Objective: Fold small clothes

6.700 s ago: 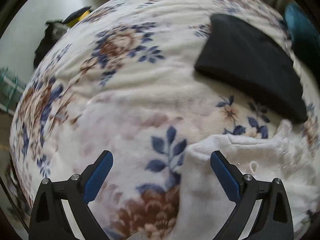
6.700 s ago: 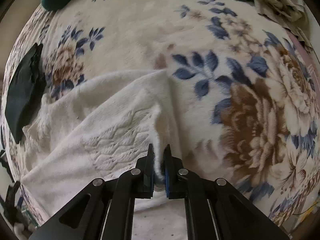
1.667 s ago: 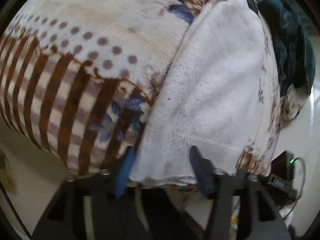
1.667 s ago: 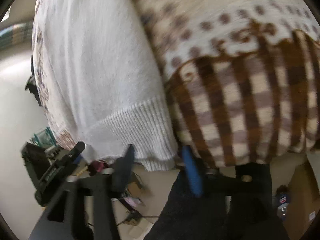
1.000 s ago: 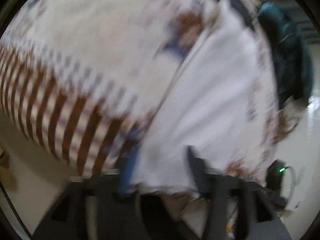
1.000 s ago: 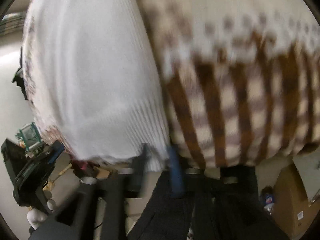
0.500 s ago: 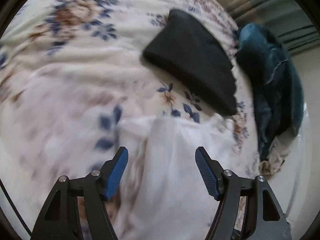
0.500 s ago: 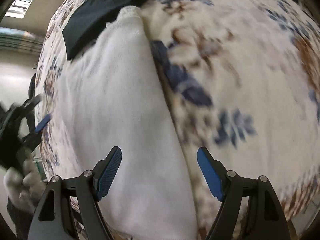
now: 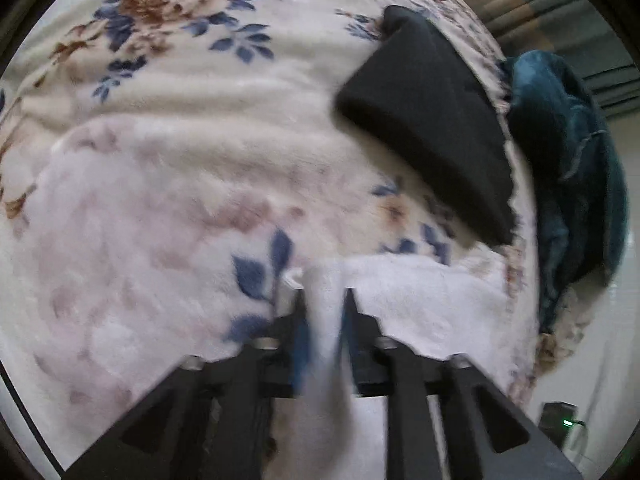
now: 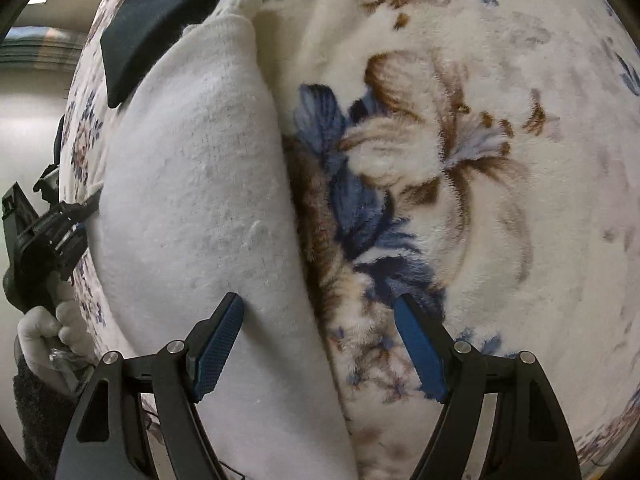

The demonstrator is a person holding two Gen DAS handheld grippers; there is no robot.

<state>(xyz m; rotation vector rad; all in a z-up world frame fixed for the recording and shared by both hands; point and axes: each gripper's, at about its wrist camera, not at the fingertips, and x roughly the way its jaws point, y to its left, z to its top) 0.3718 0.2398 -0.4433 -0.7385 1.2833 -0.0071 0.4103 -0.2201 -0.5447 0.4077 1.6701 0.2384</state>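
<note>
White knit garment lying on a plush floral blanket: cream fleece pile, printed with blue leaves and brown blooms, softly ridged. The garment is fuzzy, a fine knit with small pills and faint grey specks, folded into a long, thick panel with rounded edges. In the right wrist view its fold line is running top to bottom along the blanket's blue-brown flower.

Left gripper is closing its jaws, with a raised strip of the white knit standing between the blue pads; the fabric there is motion-blurred, and the pads appear to be pinching it. Right gripper is hovering with jaws spread wide, straddling the garment's right edge; the left pad is lying against the knit, the right pad is over bare blanket, nothing gripped.

Beyond the garment, a folded black cloth is lying flat, a matte, smooth wedge shape, its near edge just beside the white knit's far end. A crumpled teal fabric is heaped at the blanket's edge. A gloved hand is holding the left gripper's handle.

No readable writing or labels.
</note>
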